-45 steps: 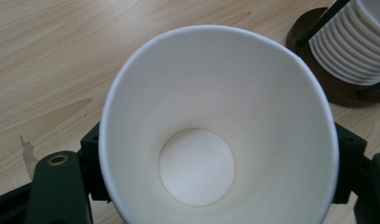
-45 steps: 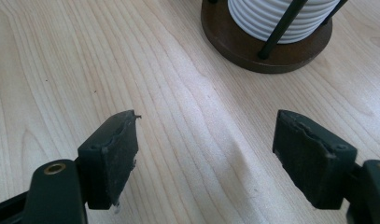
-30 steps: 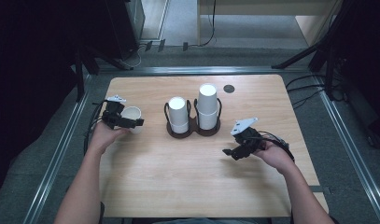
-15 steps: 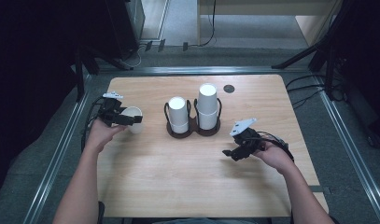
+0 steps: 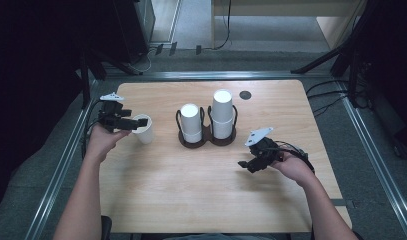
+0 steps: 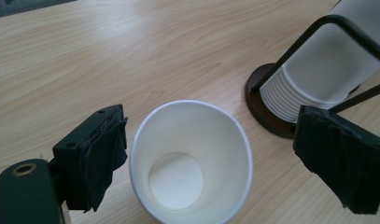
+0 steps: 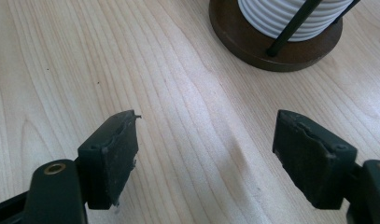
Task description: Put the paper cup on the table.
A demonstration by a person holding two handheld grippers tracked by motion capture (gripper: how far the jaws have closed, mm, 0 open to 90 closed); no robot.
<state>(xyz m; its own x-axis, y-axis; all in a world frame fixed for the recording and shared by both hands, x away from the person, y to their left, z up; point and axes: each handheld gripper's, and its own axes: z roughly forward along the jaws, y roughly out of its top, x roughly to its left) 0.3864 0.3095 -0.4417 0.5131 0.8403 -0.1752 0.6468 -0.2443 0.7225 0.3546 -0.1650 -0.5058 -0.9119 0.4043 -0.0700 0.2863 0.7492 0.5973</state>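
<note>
Jaws of left gripper (image 6: 211,154) wide apart w/ paper cup (image 6: 190,161) btwn, pads not touching.

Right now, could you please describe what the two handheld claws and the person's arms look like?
Both the left claw and the right claw are black, each topped by a grey three-cornered plate and trailing a black cable. Their two jaws carry worn black pads, with a brass-coloured ring near the base. The forearms are bare, without sleeves.
</note>
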